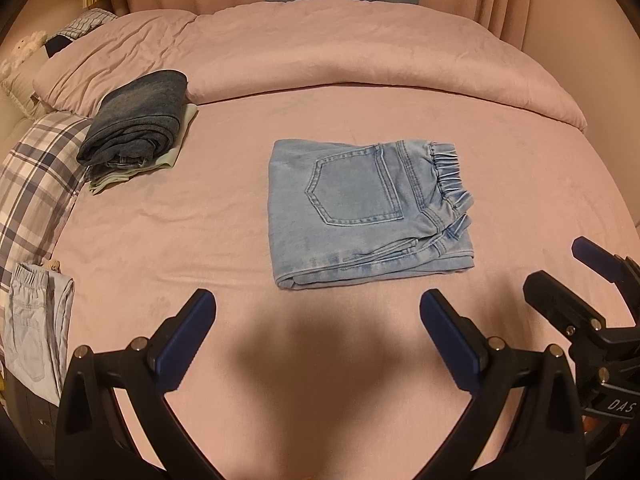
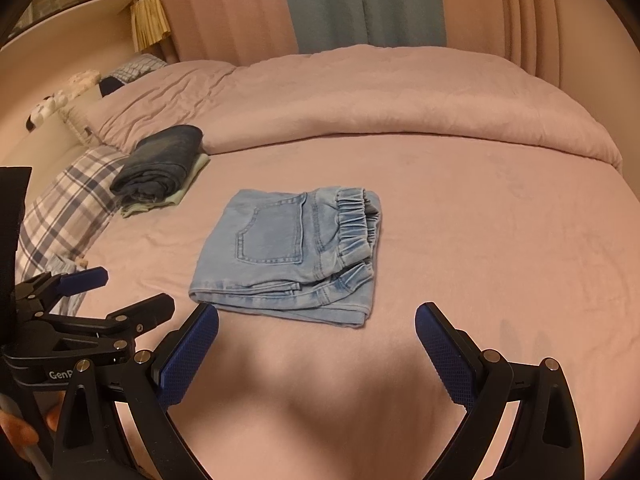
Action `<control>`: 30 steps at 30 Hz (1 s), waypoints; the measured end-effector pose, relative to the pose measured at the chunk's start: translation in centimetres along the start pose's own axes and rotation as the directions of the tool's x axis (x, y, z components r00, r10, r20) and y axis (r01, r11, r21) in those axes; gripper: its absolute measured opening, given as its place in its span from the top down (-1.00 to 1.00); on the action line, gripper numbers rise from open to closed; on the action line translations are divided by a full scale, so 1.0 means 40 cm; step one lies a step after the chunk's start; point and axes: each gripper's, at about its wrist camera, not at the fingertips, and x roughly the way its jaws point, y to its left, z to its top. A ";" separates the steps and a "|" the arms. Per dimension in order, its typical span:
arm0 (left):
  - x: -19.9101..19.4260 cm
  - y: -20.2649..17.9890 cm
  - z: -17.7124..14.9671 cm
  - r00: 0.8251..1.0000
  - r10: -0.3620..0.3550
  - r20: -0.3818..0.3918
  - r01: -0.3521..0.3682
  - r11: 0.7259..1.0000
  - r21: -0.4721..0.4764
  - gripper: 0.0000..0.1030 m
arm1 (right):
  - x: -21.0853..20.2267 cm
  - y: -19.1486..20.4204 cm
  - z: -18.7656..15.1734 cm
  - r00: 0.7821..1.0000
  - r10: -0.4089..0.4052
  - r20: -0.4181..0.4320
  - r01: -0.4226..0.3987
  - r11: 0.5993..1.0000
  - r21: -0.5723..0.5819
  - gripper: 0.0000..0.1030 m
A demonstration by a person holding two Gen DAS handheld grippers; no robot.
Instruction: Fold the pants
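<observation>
While folded, pants [image 1: 370,212] beyond hand-held gripper [image 1: 318,312]

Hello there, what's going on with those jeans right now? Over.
Left tool open, right tool open, both empty. Light blue jeans folded flat on the pink bed, untouched. Dark folded jeans stacked far left, nothing in the way.

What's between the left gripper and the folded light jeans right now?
Nothing but bare pink sheet: in the left wrist view the open left gripper sits just short of the light jeans, with only shadowed bed between.
</observation>
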 end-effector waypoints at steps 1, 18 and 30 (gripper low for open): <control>-0.002 0.000 0.000 1.000 0.000 0.002 0.000 1.000 -0.001 -0.99 | -0.004 0.001 0.000 1.000 0.004 0.002 -0.004 1.000 -0.001 -0.91; -0.047 0.003 -0.001 0.999 -0.016 0.048 0.016 1.000 0.003 -0.99 | -0.048 0.029 -0.001 0.999 0.013 0.042 -0.011 0.999 -0.031 -0.91; -0.065 -0.002 -0.003 0.995 -0.037 0.096 0.036 0.999 0.018 -0.99 | -0.067 0.035 0.001 0.997 0.016 0.070 -0.014 0.999 -0.033 -0.91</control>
